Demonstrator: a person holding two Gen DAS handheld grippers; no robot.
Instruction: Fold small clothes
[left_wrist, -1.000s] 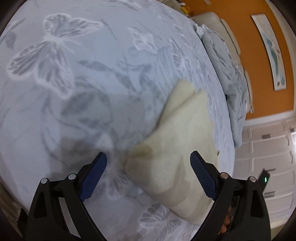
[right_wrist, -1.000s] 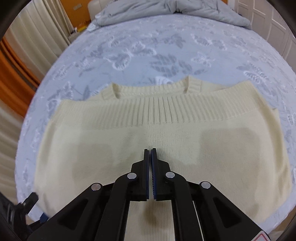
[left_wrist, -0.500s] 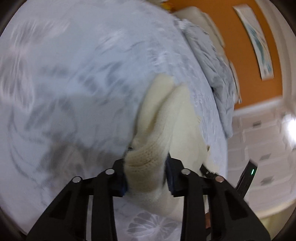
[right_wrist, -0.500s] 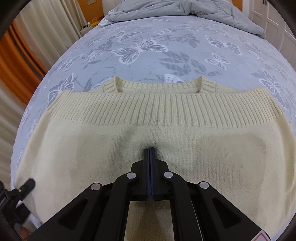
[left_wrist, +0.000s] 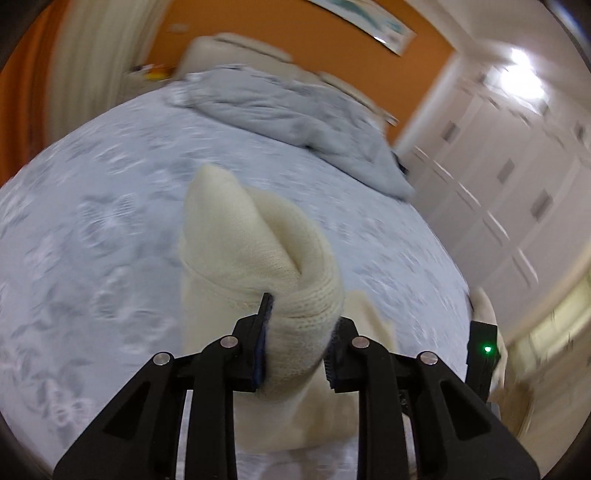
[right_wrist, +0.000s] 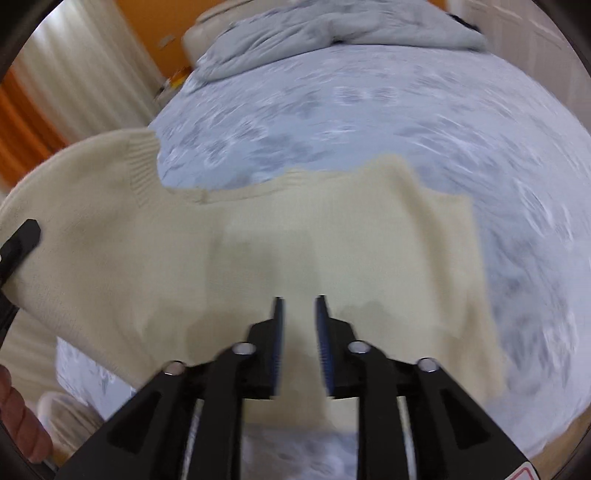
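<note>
A cream knit sweater (right_wrist: 295, 236) lies on the butterfly-print bed sheet (right_wrist: 406, 110). My left gripper (left_wrist: 299, 314) is shut on a bunched end of the sweater (left_wrist: 258, 251) and holds it lifted above the bed. In the right wrist view that lifted part rises at the left (right_wrist: 92, 192), beside the left gripper's body (right_wrist: 18, 243). My right gripper (right_wrist: 299, 306) hovers low over the sweater's middle, its jaws a little apart with nothing between them.
A rumpled grey duvet (left_wrist: 295, 110) lies at the head of the bed against a cream headboard (left_wrist: 236, 48). White wardrobe doors (left_wrist: 517, 184) stand to the right. Curtains (right_wrist: 74, 81) hang to the left. The bed sheet (left_wrist: 92, 221) spreads around the sweater.
My left gripper closed on the sweater's end and lifted it, swinging upward. My right gripper, pressed shut on the sweater, opened slightly and shifted.
</note>
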